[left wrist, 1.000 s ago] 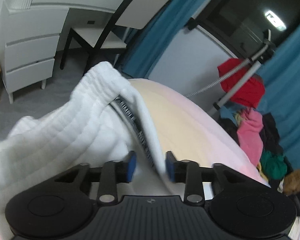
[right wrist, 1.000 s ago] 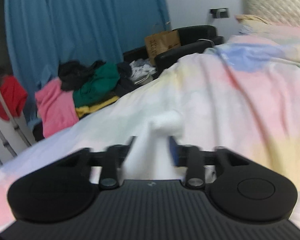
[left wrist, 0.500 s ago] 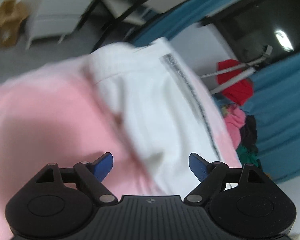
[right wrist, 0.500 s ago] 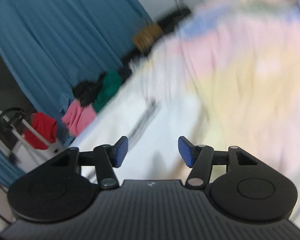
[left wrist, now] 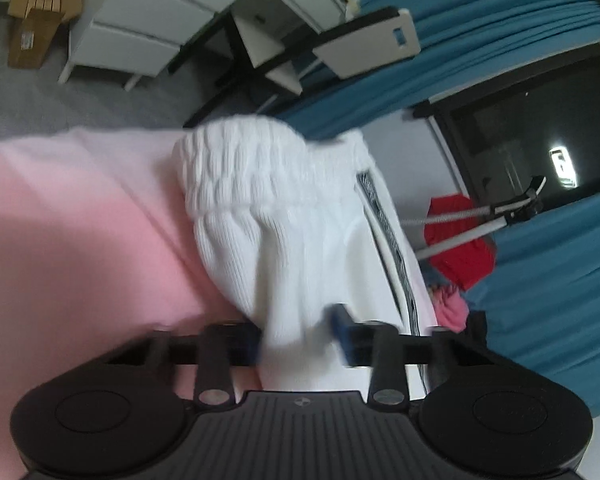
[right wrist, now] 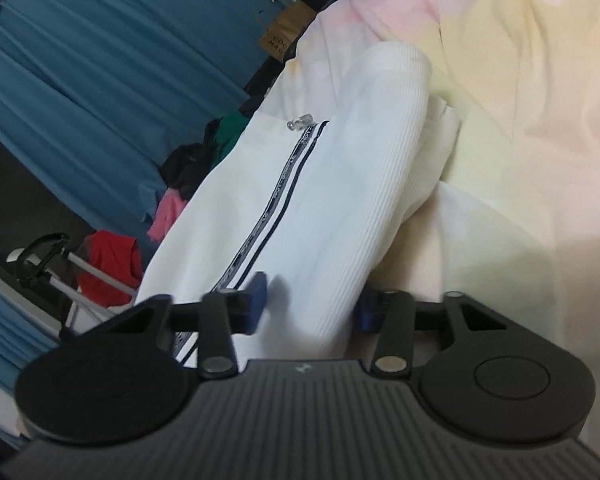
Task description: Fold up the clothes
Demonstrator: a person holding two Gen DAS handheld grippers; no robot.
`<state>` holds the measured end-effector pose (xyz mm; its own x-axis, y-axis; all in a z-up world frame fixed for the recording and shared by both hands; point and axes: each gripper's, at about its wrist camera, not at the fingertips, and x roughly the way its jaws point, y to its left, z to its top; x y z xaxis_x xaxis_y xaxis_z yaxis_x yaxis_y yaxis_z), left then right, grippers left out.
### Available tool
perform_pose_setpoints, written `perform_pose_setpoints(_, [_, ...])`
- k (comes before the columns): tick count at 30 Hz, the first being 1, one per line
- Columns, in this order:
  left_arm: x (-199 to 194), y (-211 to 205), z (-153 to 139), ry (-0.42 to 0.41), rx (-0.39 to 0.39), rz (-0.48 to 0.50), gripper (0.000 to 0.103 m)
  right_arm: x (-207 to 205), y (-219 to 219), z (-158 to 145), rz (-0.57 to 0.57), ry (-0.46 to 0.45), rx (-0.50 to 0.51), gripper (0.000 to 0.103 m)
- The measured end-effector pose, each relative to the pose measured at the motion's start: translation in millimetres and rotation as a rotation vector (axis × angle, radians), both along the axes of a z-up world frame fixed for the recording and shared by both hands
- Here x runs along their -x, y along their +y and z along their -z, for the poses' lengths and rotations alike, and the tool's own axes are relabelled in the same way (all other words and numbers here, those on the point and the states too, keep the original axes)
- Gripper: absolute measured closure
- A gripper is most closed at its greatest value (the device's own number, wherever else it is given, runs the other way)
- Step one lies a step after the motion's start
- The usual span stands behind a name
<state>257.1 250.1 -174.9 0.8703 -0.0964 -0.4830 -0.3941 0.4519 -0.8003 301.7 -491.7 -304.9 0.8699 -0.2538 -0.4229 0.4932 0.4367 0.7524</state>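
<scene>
Left gripper (left wrist: 298, 334) now clamped on white garment (left wrist: 284, 216), right gripper (right wrist: 310, 306) likewise, both spread wide before.

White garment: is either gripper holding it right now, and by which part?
Both. The left gripper pinches the white garment below its ribbed band; the right gripper grips a ribbed fold.

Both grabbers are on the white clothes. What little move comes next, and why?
Probably lift both ends together and carry them over to make a fold. The left gripper pinches the ribbed cuff, and the right gripper has the white garment between its fingers, lying on the bed.
</scene>
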Motion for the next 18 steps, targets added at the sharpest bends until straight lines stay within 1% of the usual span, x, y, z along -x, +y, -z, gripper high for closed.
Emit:
perform_pose_setpoints(1, [0,2,-2,-0.009,0.013,-0.015,0.094,0,-1,1,0.009,-0.005,-0.001,0.08])
perform_pose_setpoints(2, [3,3,-4,-0.014,0.025,-0.024,0.094,1,-1,0,0.014,-0.018,0.0,0.084])
perform_pose_setpoints(4, [10,5,-11,-0.026,0.042,-0.035,0.095,7,0,-2,0.02,-0.058,0.008,0.088])
perform_pose_setpoints(7, [20,9,-32,-0.063,0.01,-0.022,0.095,24,5,-9,0.033,-0.107,0.0,0.089])
perform_pose_setpoints(9, [34,11,-45,-0.078,-0.006,-0.018,0.095,37,8,-15,0.032,-0.109,-0.015,0.089])
perform_pose_setpoints(12, [61,21,-61,-0.086,0.001,-0.023,0.095,59,11,-25,0.021,-0.094,-0.034,0.09])
perform_pose_setpoints(14, [84,30,-68,-0.081,0.003,-0.019,0.095,73,10,-31,0.005,-0.069,-0.055,0.09])
perform_pose_setpoints(18, [141,48,-72,-0.027,0.056,-0.02,0.095,110,9,-41,-0.021,-0.029,-0.118,0.09])
